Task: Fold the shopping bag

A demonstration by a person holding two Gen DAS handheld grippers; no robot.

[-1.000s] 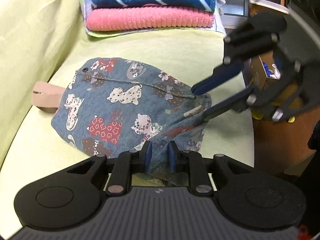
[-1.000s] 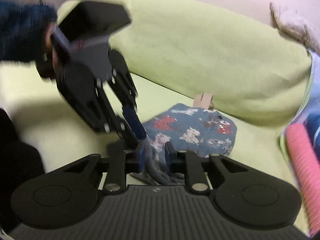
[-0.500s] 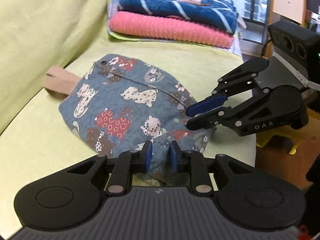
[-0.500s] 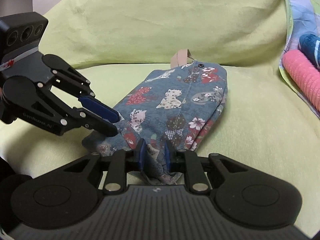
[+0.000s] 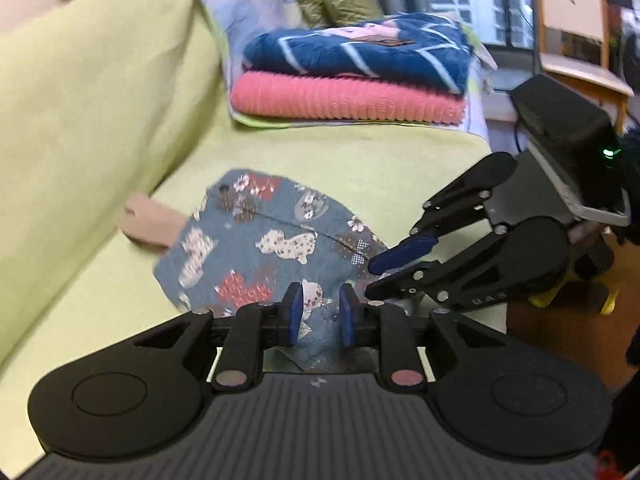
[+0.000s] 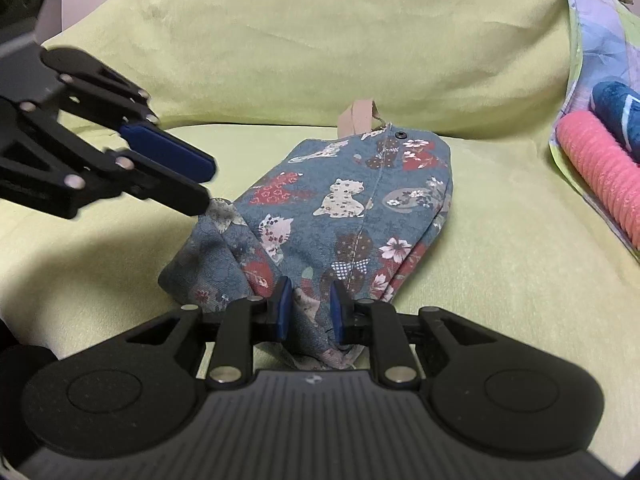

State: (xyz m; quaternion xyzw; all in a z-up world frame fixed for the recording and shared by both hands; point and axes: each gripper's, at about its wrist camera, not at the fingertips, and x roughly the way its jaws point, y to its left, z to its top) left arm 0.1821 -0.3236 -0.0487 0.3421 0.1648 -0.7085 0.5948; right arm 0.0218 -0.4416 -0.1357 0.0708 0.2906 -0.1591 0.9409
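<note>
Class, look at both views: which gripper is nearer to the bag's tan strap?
Left. The left gripper holds the bag on the tan strap's side; the right gripper grips the opposite corner.

The cat-print shopping bag (image 6: 340, 216) lies on the green sofa (image 6: 320, 40), tan handle (image 6: 356, 118) at its far end. The right gripper (image 6: 308, 310) pinches the bag's near edge; the left gripper (image 6: 202, 186) nips the bag's left corner

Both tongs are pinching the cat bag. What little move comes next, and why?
Probably lift the near edge and carry it toward the tan handle. The left tongs and right tongs each pinch the near end of the bag, and the rest lies flat on the green sofa, ready to be folded over.
</note>
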